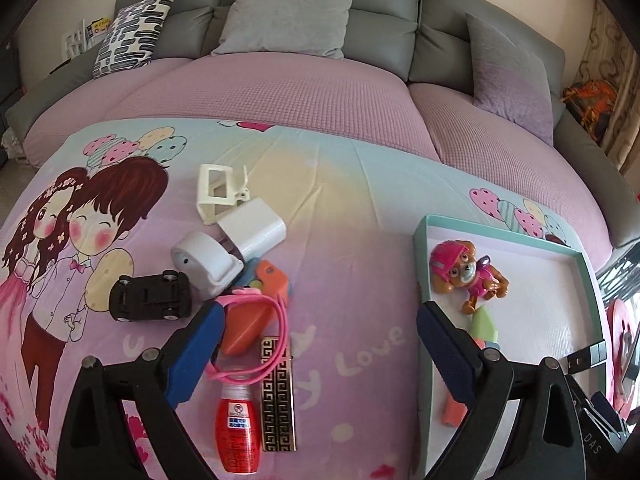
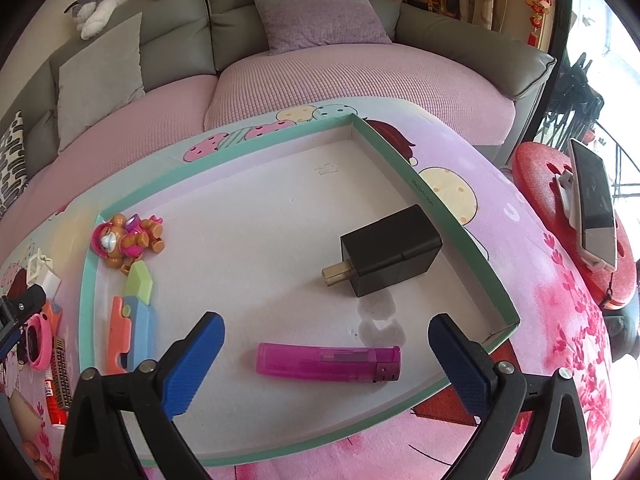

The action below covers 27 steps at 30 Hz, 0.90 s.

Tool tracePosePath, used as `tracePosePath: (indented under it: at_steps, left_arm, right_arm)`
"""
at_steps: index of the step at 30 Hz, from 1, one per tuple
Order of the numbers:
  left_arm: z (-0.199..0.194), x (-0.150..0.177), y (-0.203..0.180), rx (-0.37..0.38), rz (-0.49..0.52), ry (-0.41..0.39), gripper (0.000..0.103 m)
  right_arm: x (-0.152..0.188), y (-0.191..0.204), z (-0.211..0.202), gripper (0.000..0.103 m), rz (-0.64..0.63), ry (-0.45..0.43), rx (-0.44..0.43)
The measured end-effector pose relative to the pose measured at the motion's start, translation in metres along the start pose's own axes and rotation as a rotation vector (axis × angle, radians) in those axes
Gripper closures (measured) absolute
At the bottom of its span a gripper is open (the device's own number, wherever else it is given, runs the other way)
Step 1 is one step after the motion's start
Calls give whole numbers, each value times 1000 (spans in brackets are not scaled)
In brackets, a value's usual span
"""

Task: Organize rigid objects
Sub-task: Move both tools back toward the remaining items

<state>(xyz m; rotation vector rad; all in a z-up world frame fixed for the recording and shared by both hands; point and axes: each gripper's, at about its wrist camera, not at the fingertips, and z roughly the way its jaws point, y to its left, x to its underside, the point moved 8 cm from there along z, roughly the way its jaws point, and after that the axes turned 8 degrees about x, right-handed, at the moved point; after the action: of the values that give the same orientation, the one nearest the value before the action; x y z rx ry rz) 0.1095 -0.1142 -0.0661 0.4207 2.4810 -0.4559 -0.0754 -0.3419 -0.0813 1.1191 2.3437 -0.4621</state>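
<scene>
A: What is seen around the left gripper [image 1: 320,320]?

B: Its fingers [image 1: 200,344] are spread wide and nothing is gripped. A clutter of loose things is spread on the printed sheet [image 1: 352,248] over the worktop. An orange toy [image 1: 244,324] and a pink band [image 1: 256,344] are pressed close to the left finger. A black toy car [image 1: 150,296] is found at nine o'clock of them, a white round device [image 1: 204,260] and a white charger [image 1: 254,230] at twelve, with a white clip [image 1: 218,192] beyond. A red bottle [image 1: 237,432] and a patterned bar [image 1: 279,396] lie side by side at six o'clock.

A: And the tray?

B: The teal-rimmed tray [image 2: 400,160] is placed at three o'clock of that clutter. A pup figure [image 2: 128,240] is kept in its far left corner, with a pastel toy knife [image 2: 132,320] just below it along the left wall. A black plug adapter [image 2: 390,250] is laid toward the right wall.

A: The right gripper [image 2: 326,340]?

B: It is held over the tray, its fingers fully apart, empty. A purple lighter [image 2: 328,364] is seen lying flat between them, untouched. A phone on a stand [image 2: 592,208] is propped on a red stool [image 2: 536,176] at two o'clock, outside the tray.
</scene>
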Motion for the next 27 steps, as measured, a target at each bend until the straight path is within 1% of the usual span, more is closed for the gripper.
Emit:
tracePosePath:
  at_steps: [2, 4, 10, 16, 20, 24, 27]
  left_arm:
    - [-2, -1, 5, -13, -10, -10, 6]
    - [-4, -1, 8, -24, -11, -12, 6]
    - [-23, -6, 29, -57, -38, -52, 6]
    - [-47, -13, 70, -127, -95, -115, 6]
    - [-65, -14, 102, -189, -125, -142, 6]
    - [-76, -11, 132, -232, -166, -150, 6]
    - [-83, -7, 152, -264, -186, -145, 6]
  right_arm:
    - [-2, 3, -3, 0, -12, -13, -4]
    - [-4, 10, -9, 0, -22, -29, -27]
    - [-9, 47, -33, 0, -66, -92, -137]
    - [-1, 96, -43, 0, -144, -100, -227]
    - [8, 129, -54, 0, -201, -109, -289]
    - [18, 158, -64, 0, -262, -119, -326]
    - [26, 177, -68, 0, -288, -105, -370]
